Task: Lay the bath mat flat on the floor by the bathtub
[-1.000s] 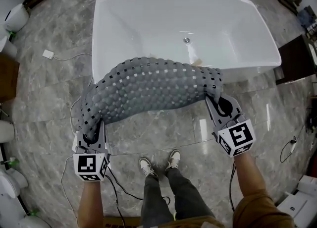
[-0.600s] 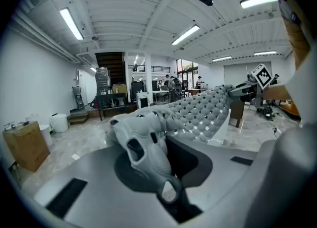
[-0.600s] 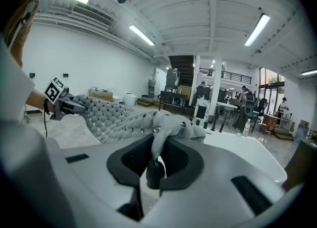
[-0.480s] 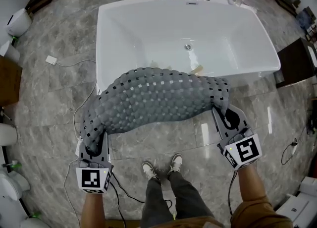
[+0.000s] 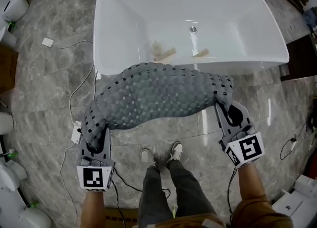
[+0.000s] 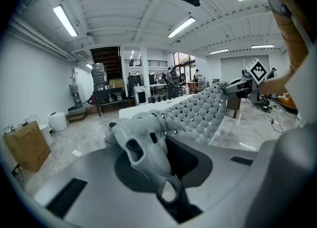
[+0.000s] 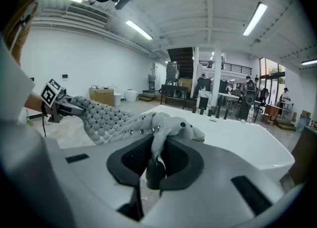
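Observation:
A grey bubbled bath mat (image 5: 156, 95) with small holes hangs stretched between my two grippers, above the marble floor just in front of the white bathtub (image 5: 129, 4). My left gripper (image 5: 95, 142) is shut on the mat's left corner (image 6: 143, 145), which bunches up between its jaws. The mat's right corner (image 7: 166, 125) is pinched in my right gripper (image 5: 229, 115). Across the mat, each gripper view shows the other gripper at the far end. The mat's far edge hangs close to the tub's near rim.
Two pale scraps (image 5: 163, 52) lie inside the tub near the drain (image 5: 193, 29). A white cable and adapter (image 5: 48, 42) trail over the floor at the left. The person's shoes (image 5: 161, 155) stand between the grippers. A dark cabinet (image 5: 302, 56) stands at the right.
Both grippers and the mat have shifted a little toward the tub and down; the view has tilted, so the tub's taps have slid to the top edge. Grips are unchanged.

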Available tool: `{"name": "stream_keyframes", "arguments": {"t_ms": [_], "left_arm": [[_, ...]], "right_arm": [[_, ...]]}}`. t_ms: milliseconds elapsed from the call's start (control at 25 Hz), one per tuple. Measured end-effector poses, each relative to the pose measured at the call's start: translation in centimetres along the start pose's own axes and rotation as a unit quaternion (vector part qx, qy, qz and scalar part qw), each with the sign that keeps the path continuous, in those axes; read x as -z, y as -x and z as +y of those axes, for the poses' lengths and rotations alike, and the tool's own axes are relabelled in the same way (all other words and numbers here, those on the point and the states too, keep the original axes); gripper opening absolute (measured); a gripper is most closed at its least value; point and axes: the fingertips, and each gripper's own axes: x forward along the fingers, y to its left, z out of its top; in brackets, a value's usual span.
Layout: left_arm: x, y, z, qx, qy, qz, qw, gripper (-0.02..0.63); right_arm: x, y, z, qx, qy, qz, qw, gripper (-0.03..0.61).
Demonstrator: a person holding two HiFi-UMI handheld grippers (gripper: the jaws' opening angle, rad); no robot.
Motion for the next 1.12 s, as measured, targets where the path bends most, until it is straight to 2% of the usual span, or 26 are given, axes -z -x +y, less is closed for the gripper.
{"name": "stream_keyframes", "arguments": {"t_ms": [280, 560, 760, 1120], "left_arm": [[3.1, -1.7, -0.7, 0.003, 0.0, 0.013, 0.9999, 0.057], [8.6, -0.6, -2.6, 0.006, 0.007, 0.029, 0.9995, 0.057], [12.1, -1.9, -3.6, 0.003, 0.008, 0.033, 0.9994, 0.058], [21.4, -5.8, -5.7, 0.007, -0.01, 0.048, 0.9988, 0.058]], "right_arm": [[3.1, -1.8, 0.3, -0.004, -0.009, 0.016, 1.0, 0.049], [7.9, -1.2, 2.6, -0.008, -0.007, 0.021, 1.0, 0.049], [11.6, -2.3, 3.1, -0.012, -0.008, 0.028, 0.999, 0.049], [21.0, -6.2, 4.3, -0.025, -0.012, 0.028, 0.999, 0.049]]}}
